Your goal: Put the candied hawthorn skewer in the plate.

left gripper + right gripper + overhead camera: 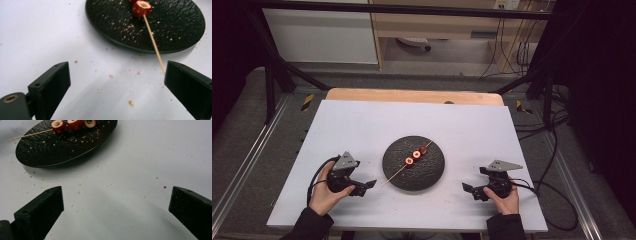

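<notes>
a wide white bench [362, 125] carries everything, its far edge showing a strip of pale wood. near the middle sits a round black textured stoneware plate [432, 172], dusted with pale crumbs that also scatter over the white surface around it.

the person's forearms come in from the bottom of the high view in dark sleeves. the left hand [323, 192] wraps around the body of the left black two-jaw gripper [371, 184], held low over the bench and lying nearly level, its tips aimed toward the plate's near left rim and the grey three-cornered plate on top facing up. its jaws stand released and wide apart with nothing pressed between them; in the left gripper view the bare end of the skewer stops just beside the inner face of the jaw at the picture's right, and i cannot tell whether it touches. the right hand [504, 200] holds the right black two-jaw gripper [467, 189] in a mirrored pose, low and level, tips aimed inward toward the plate but well apart from it; its jaws are also released, wide, with only bare white bench between them.

a thin pale wooden skewer [396, 174] lies slanted across the plate, its bare end sticking out past the near left rim toward the left gripper. threaded on it over the plate are three small red fruit rounds with pale centres [417, 154], close together in a row.
</notes>
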Demonstrator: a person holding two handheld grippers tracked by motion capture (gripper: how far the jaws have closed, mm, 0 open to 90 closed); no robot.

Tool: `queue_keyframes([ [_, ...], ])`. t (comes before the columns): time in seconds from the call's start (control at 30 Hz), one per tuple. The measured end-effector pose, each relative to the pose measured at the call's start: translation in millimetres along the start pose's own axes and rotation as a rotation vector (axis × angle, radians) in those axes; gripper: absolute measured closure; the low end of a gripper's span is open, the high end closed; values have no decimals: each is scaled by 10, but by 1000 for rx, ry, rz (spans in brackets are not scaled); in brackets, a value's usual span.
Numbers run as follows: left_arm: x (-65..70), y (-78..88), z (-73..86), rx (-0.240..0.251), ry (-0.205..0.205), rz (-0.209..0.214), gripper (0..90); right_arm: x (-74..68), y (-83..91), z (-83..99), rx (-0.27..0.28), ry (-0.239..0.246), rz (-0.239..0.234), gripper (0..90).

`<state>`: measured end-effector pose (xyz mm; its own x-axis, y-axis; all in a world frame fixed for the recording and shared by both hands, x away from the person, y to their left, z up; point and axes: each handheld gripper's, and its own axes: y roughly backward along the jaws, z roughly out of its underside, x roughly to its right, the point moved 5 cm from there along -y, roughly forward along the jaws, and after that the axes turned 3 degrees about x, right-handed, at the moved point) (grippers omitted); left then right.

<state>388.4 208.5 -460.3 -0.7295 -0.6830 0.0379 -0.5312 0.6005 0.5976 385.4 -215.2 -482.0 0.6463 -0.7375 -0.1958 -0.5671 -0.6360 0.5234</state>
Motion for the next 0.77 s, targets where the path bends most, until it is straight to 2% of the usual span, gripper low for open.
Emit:
queue_keyframes([
  [0.17, -79, 68, 172, 18, 23, -14, 64, 4, -9, 16, -15, 8, 8, 5],
  [0.33, -123, 106, 322, 20, 30, -25, 64, -1, -14, 27, -22, 4, 11, 5],
  [0.47, -168, 124, 413, 23, 52, -30, 65, -2, -29, 48, -33, 13, 18, 5],
  [0.53, -184, 136, 431, 27, 64, -36, 66, -5, -33, 57, -41, 15, 19, 5],
  [0.77, -187, 160, 424, 31, 58, -34, 72, -11, -17, 58, -41, 15, 14, 5],
])
